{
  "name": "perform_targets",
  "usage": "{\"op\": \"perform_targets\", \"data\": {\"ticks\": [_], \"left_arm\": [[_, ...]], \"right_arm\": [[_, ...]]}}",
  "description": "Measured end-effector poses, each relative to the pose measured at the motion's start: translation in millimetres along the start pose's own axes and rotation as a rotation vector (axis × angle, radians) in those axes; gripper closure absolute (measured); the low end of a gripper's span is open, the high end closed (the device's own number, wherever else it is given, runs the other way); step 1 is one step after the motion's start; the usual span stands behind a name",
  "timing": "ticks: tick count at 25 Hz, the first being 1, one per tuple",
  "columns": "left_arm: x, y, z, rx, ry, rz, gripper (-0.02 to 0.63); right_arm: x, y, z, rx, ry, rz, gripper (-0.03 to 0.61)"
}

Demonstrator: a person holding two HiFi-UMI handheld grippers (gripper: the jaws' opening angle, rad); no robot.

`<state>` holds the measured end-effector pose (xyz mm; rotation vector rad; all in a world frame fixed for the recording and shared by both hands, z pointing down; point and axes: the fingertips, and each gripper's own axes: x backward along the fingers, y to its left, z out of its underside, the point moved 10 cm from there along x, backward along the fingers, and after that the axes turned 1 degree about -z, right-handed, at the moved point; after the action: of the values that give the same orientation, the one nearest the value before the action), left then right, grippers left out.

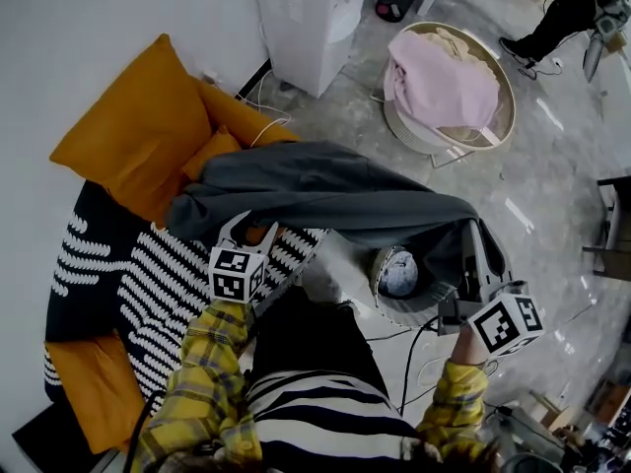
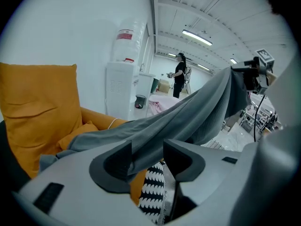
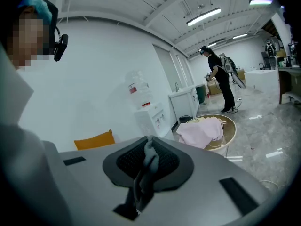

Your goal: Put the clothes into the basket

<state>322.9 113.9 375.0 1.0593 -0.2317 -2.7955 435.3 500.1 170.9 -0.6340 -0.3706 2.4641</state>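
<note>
A long grey garment (image 1: 325, 190) hangs stretched between my two grippers above the sofa. My left gripper (image 1: 248, 233) has its jaws apart, and the cloth (image 2: 188, 117) runs loosely through the gap, lying against one pad. My right gripper (image 1: 477, 244) is shut on the garment's other end, a fold of grey cloth (image 3: 149, 160) pinched between its pads. The round wicker basket (image 1: 505, 79) stands on the floor further off, with a pink garment (image 1: 444, 85) draped over it. The right gripper view also has the basket (image 3: 230, 131) ahead of the jaws.
An orange sofa (image 1: 138, 126) with a black-and-white patterned throw (image 1: 148, 284) lies at the left. A white water dispenser (image 1: 306, 18) stands by the wall. A small round object (image 1: 399, 274) and cables lie on the floor near my feet. A person (image 1: 572, 8) stands beyond the basket.
</note>
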Motion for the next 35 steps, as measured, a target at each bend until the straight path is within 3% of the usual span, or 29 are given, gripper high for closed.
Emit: {"op": "perform_targets", "data": {"ticks": [13,19,35], "left_arm": [[-20.1,-21.5,24.4,-0.09,0.086,0.098,0.322],[-19.3,-17.8,31.0,-0.203,0.129,0.118,0.299],[-65.1,-7.7,45.4,-0.322,0.221,0.082,0.288]], "right_arm": [[15.8,-6.8,-8.5,0.015,0.004,0.035,0.523],[10.3,-6.0,-4.5,0.006,0.019,0.049,0.523],[-7.3,0.6,-11.7,0.034,0.055,0.066,0.523]]}}
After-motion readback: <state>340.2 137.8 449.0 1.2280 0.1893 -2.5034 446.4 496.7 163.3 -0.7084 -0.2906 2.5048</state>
